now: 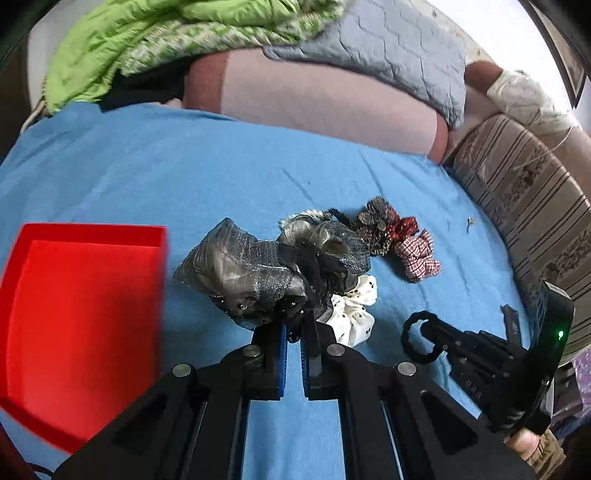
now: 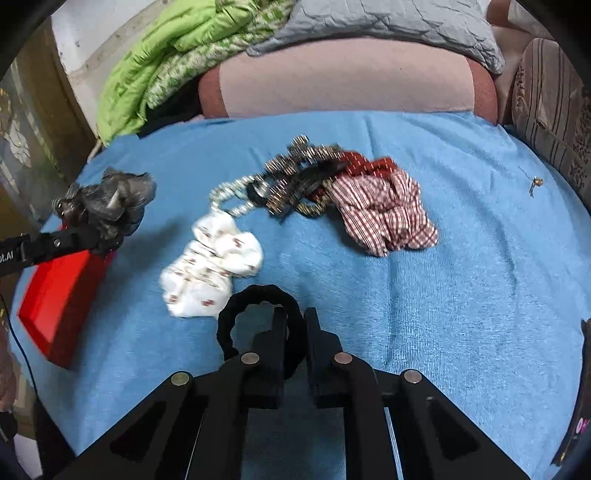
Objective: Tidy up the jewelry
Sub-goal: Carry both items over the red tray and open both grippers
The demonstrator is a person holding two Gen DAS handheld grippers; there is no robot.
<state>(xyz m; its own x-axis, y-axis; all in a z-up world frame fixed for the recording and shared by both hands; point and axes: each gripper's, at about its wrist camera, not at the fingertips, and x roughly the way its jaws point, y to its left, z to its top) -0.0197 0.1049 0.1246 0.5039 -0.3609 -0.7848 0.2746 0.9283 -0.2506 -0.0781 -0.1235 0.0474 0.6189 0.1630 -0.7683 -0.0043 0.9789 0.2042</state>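
Note:
My left gripper (image 1: 293, 325) is shut on a grey-black glittery bow scrunchie (image 1: 251, 269) and holds it above the blue bed sheet, next to the red tray (image 1: 88, 295). In the right wrist view the bow (image 2: 110, 206) hangs at the left over the tray (image 2: 59, 306). My right gripper (image 2: 295, 332) is shut on a black hair tie (image 2: 258, 325), also seen in the left wrist view (image 1: 421, 339). A white dotted scrunchie (image 2: 210, 269), a red checked scrunchie (image 2: 384, 214), a beaded band (image 2: 229, 195) and dark glittery pieces (image 2: 295, 173) lie on the sheet.
A small metal earring (image 2: 533, 184) lies alone at the right. Pillows (image 2: 347, 77), a grey quilt (image 2: 388, 22) and a green blanket (image 2: 166, 55) are piled at the back. A striped cushion (image 1: 524, 206) borders the right side.

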